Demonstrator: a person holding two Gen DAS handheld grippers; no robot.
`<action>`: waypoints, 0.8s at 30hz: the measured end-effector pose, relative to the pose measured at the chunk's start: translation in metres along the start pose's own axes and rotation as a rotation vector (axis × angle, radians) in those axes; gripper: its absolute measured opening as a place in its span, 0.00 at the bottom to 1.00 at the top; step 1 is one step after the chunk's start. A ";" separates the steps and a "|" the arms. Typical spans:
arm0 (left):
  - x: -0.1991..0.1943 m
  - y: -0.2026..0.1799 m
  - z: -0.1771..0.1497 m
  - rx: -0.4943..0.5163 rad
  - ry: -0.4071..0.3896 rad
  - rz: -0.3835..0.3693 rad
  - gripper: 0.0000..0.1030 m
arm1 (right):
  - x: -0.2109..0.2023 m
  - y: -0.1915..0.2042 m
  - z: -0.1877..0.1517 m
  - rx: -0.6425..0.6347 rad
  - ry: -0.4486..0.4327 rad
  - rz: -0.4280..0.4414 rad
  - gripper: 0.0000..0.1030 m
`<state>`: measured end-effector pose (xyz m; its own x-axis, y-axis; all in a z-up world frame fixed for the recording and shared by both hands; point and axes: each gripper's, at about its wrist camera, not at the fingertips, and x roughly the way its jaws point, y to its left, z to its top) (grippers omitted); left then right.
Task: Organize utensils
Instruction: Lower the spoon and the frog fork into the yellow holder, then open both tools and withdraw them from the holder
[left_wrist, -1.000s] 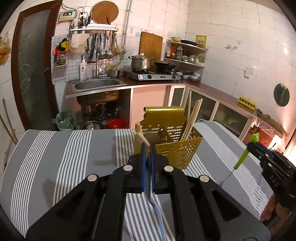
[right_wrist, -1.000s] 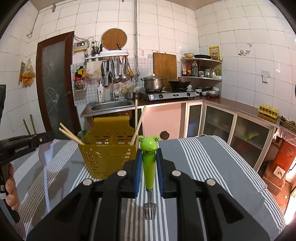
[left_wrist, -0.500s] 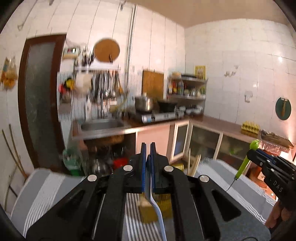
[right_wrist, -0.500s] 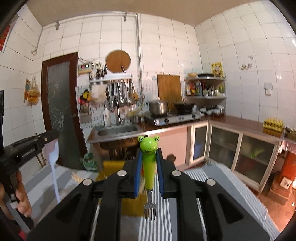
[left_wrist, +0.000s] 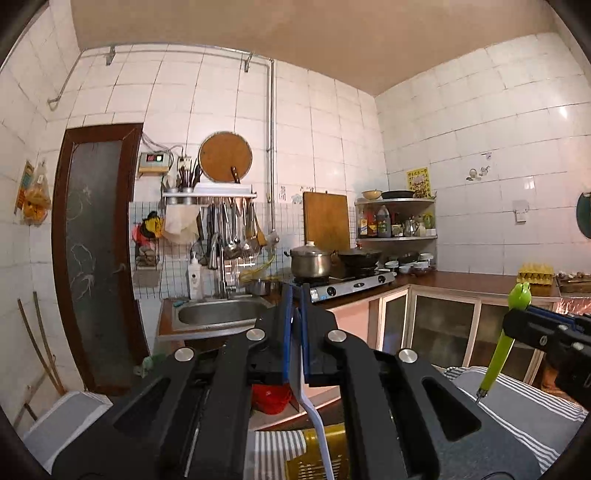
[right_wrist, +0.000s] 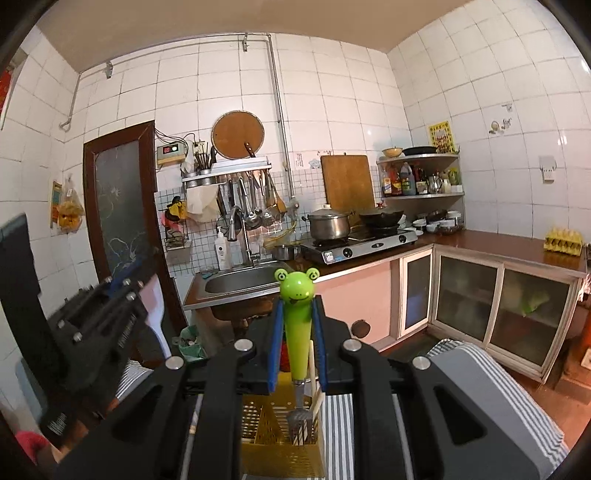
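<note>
Right hand-held gripper clamps frog fork above yellow caddy; left hand-held gripper clamps white utensil; lower tines vertically, clear of chopsticks.

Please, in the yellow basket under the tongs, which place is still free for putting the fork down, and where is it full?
In the yellow basket, the left compartment, behind the slanted divider, looks bare. The right side is crowded: chopsticks stand beside the frog fork the right tongs hold.

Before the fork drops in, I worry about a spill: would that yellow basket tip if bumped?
Probably easily. The yellow basket looks like thin perforated plastic, so likely light. It stands on striped cloth, and chopsticks rising above its rim may lever it over. The frog fork is heavier-looking.
</note>
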<state>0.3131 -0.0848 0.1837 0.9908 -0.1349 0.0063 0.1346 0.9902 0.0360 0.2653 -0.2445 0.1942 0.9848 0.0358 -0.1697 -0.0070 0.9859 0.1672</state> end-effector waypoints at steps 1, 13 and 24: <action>0.002 0.000 -0.004 -0.005 -0.002 0.008 0.03 | 0.002 -0.002 -0.003 0.004 0.002 0.001 0.15; 0.021 -0.004 -0.021 -0.037 0.003 0.060 0.03 | 0.022 -0.004 -0.015 0.008 0.002 0.007 0.15; 0.034 -0.005 -0.047 -0.005 0.115 0.047 0.03 | 0.049 -0.002 -0.038 -0.037 0.136 0.005 0.15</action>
<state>0.3470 -0.0927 0.1371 0.9908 -0.0838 -0.1065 0.0878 0.9956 0.0329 0.3067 -0.2389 0.1489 0.9524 0.0603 -0.2990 -0.0209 0.9908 0.1334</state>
